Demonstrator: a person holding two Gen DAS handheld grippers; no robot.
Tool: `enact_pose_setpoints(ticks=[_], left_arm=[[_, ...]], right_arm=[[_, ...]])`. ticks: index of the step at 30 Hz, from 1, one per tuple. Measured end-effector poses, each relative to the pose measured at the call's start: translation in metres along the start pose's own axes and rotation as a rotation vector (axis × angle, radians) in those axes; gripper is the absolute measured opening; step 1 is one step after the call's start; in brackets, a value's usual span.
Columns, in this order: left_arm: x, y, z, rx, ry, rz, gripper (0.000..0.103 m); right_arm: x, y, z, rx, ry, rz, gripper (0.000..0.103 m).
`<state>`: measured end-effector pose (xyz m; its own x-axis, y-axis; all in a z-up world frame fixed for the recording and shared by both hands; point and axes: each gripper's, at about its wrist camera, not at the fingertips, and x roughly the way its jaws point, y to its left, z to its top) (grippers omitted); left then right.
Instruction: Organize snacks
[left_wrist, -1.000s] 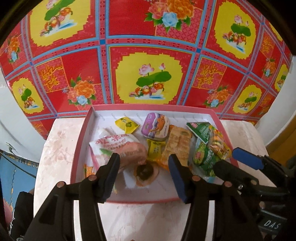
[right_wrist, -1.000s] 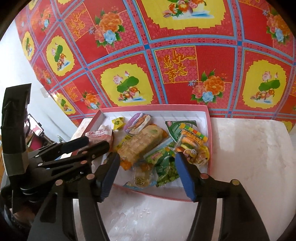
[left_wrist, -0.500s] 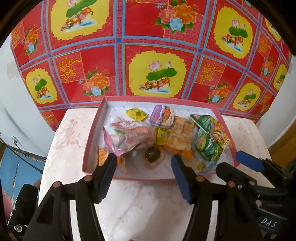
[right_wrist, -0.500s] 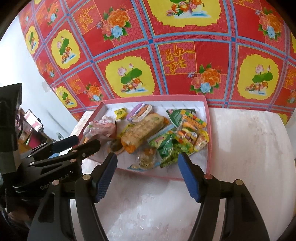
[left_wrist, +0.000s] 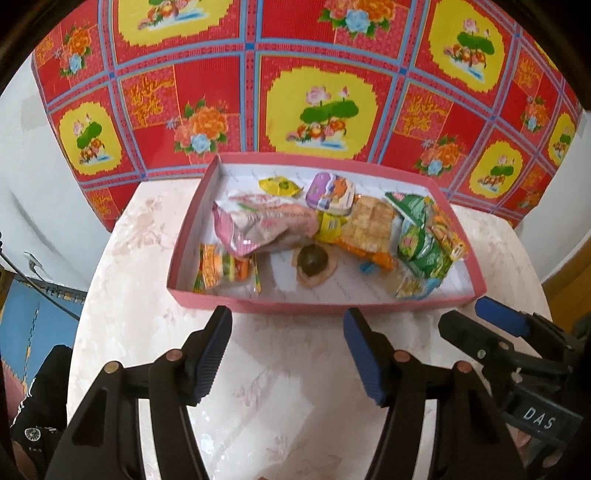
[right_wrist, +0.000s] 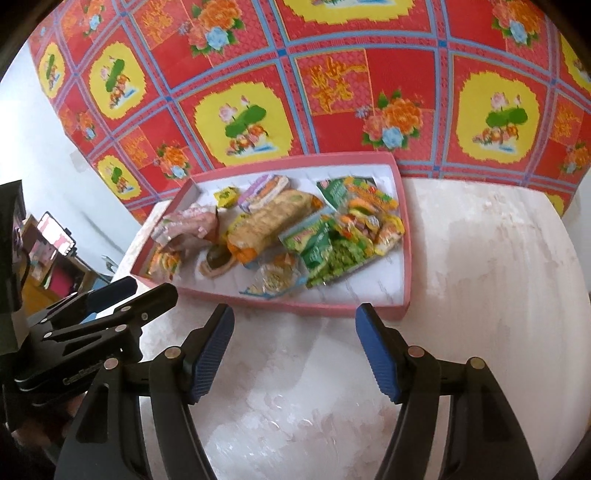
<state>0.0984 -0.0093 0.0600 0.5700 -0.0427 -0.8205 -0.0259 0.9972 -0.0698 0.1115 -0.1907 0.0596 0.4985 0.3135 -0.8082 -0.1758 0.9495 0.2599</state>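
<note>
A pink shallow box (left_wrist: 325, 305) (right_wrist: 405, 258) stands on the pale marble table and holds several snack packets: a pink bag (left_wrist: 258, 223), a cracker pack (left_wrist: 371, 225) (right_wrist: 273, 221), green packets (left_wrist: 424, 243) (right_wrist: 325, 247), a purple tub (left_wrist: 328, 190) and a dark round sweet (left_wrist: 314, 260). My left gripper (left_wrist: 288, 354) is open and empty, in front of the box's near wall. My right gripper (right_wrist: 295, 350) is open and empty, also short of the box. Each gripper shows at the other view's edge.
A red, yellow and blue flowered cloth (left_wrist: 321, 92) hangs behind the table. The table top (left_wrist: 266, 387) (right_wrist: 480, 258) spreads around the box, with bare marble to the box's right. A phone on a stand (right_wrist: 55, 236) is off the table at far left.
Both grippers have pulled back from over the box toward me and stay open. The box and snacks now lie farther ahead. The pink bag shifted slightly left.
</note>
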Motion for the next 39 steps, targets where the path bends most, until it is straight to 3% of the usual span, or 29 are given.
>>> enact_pose_setpoints(ticks=[19, 39], left_arm=[[0.027, -0.001, -0.013, -0.007, 0.093, 0.005, 0.066], [0.026, -0.004, -0.014, 0.013, 0.087, 0.015, 0.067]], right_arm=[[0.025, -0.006, -0.015, 0.022, 0.078, -0.094, 0.070], [0.025, -0.002, -0.015, -0.002, 0.074, -0.113, 0.070]])
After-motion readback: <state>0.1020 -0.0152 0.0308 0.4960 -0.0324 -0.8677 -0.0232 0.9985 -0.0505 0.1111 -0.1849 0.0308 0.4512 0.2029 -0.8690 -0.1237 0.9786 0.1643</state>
